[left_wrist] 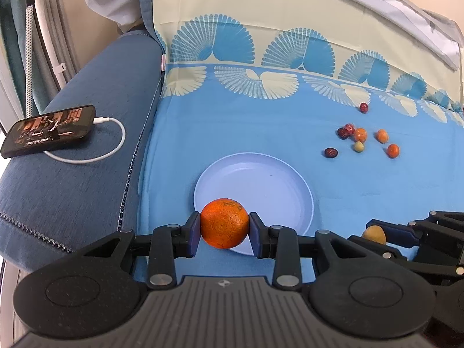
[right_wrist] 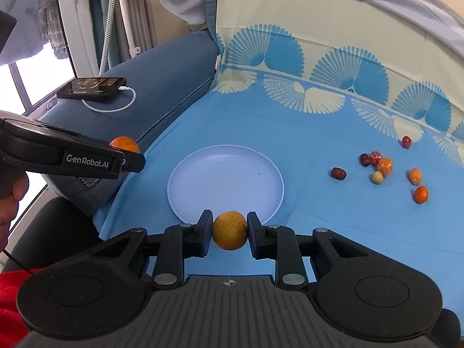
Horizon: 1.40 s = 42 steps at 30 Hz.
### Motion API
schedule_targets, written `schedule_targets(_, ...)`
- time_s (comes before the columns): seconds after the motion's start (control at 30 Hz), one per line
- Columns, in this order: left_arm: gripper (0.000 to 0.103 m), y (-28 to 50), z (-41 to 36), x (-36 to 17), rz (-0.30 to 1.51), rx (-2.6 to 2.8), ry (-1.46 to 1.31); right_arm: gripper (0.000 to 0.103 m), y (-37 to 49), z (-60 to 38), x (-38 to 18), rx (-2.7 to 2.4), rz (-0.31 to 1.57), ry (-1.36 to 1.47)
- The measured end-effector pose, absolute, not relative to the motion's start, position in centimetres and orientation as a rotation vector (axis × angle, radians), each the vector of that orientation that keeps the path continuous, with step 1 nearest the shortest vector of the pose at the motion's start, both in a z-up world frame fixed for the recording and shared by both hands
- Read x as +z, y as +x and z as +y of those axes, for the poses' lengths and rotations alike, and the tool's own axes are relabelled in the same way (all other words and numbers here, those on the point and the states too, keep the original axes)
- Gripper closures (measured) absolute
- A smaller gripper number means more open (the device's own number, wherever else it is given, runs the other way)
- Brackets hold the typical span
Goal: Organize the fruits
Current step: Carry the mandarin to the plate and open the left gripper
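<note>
My left gripper (left_wrist: 224,229) is shut on a large orange (left_wrist: 224,222), held over the near rim of the pale blue plate (left_wrist: 261,179). My right gripper (right_wrist: 229,230) is shut on a yellow-brown round fruit (right_wrist: 229,230) at the near rim of the plate (right_wrist: 226,179). The plate has nothing in it. Several small fruits lie loose on the blue cloth to the right: small oranges (right_wrist: 385,165), dark red dates (right_wrist: 338,173) and a pale green one (right_wrist: 377,177). The left gripper (right_wrist: 127,156) and its orange (right_wrist: 124,144) also show in the right wrist view.
A phone (left_wrist: 49,130) with a white charging cable (left_wrist: 116,133) lies on the blue sofa arm at the left. The patterned cloth rises up the sofa back (left_wrist: 261,43). A window and curtains (right_wrist: 87,14) stand at far left.
</note>
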<state>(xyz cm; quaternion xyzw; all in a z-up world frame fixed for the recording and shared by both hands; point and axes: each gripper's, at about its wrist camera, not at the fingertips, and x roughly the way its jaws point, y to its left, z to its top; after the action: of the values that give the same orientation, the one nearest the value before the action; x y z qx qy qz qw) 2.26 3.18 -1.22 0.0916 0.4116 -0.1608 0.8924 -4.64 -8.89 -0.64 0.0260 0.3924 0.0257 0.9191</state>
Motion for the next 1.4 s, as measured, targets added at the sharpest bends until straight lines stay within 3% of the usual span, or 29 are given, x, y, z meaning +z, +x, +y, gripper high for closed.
schedule_targets(1.13,0.065,14.2,-1.7,-11.8,1.04,-0.326,0.32,0.076,7.7,-10.2,-11.6,0.082,1.02,-0.032)
schedule_targets(1.17,0.061,14.3,-1.7,-11.8,1.037,-0.332,0.321,0.076,7.9,-10.2,-11.6,0.082,1.02,-0.034)
schedule_targets(1.23,0.041,14.2,-1.8,-11.3,1.007,-0.344,0.312,0.069,8.1,-10.2,-11.5,0.082,1.012,-0.032)
schedule_targets(1.27,0.017,13.9,-1.8,-10.8,0.975,-0.348,0.308,0.059,8.2,-10.2,-11.2,0.09,0.998,-0.032)
schedule_targets(1.3,0.0,13.6,-1.8,-10.2,0.943,-0.342,0.307,0.046,8.2,-10.2,-10.9,0.096,0.983,-0.037)
schedule_targets(1.33,0.0,13.1,-1.7,-9.5,0.906,-0.334,0.305,0.04,8.1,-10.2,-10.5,0.091,0.969,-0.047)
schedule_targets(1.4,0.0,12.1,-1.7,-8.4,0.861,-0.339,0.322,0.016,7.6,-10.2,-9.5,0.054,0.927,-0.071)
